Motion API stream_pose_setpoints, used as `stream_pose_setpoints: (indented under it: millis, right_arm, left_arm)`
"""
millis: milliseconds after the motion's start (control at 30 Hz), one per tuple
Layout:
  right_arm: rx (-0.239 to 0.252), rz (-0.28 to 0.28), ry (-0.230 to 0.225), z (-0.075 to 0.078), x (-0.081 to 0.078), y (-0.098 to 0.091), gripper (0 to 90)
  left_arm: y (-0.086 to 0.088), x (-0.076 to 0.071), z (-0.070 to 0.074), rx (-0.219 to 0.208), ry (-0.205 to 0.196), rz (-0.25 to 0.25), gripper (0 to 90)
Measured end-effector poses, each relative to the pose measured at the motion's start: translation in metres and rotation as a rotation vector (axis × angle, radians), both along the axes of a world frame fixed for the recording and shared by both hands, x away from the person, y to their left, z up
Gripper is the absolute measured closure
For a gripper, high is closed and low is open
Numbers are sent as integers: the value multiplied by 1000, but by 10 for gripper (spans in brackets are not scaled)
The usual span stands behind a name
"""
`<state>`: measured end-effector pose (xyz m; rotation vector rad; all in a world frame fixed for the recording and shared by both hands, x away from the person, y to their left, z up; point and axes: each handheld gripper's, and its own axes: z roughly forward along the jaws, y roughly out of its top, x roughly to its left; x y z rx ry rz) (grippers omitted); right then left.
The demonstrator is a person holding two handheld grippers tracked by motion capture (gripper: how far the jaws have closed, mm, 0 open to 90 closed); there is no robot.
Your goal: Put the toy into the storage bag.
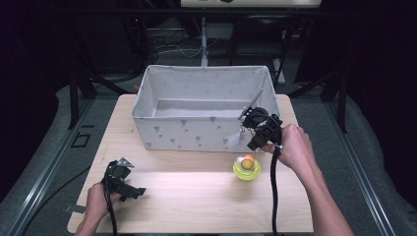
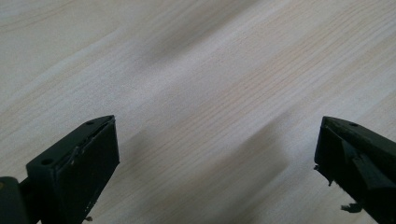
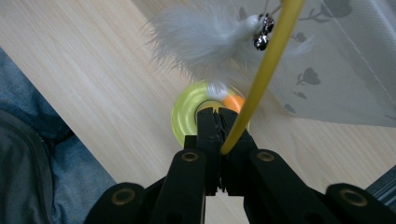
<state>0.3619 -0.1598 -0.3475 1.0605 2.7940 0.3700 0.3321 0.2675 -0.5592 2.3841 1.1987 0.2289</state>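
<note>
My right gripper [image 1: 254, 143] [image 3: 218, 116] is shut on the end of a thin yellow wand [image 3: 266, 70], which slants up toward the bin. A fluffy white feather [image 3: 205, 37] [image 1: 235, 138] with small metal bells [image 3: 261, 32] dangles from the wand in front of the bin's wall. Below the jaws a yellow disc toy [image 1: 247, 169] [image 3: 184, 114] with an orange ball [image 1: 248, 159] [image 3: 236, 102] lies on the table. My left gripper [image 1: 134, 192] [image 2: 215, 163] rests low over bare wood at the front left, its jaws wide open with nothing between them.
A large white fabric bin [image 1: 196, 132] [image 3: 355, 70] with a grey leaf print stands at the back of the light wooden table [image 1: 196, 196]. Dark stands and cables lie on the floor behind the table.
</note>
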Motion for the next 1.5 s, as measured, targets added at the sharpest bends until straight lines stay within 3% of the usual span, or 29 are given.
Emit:
stream_pose_setpoints:
  millis: [533,1500]
  right_arm:
    - [35,-13,-4,23,9,-4,885]
    - [41,15,-19,61,12,-4,885]
  left_arm:
    - [0,0,0,0,-2,-3,0]
    - [0,0,-1,2,-4,-2,0]
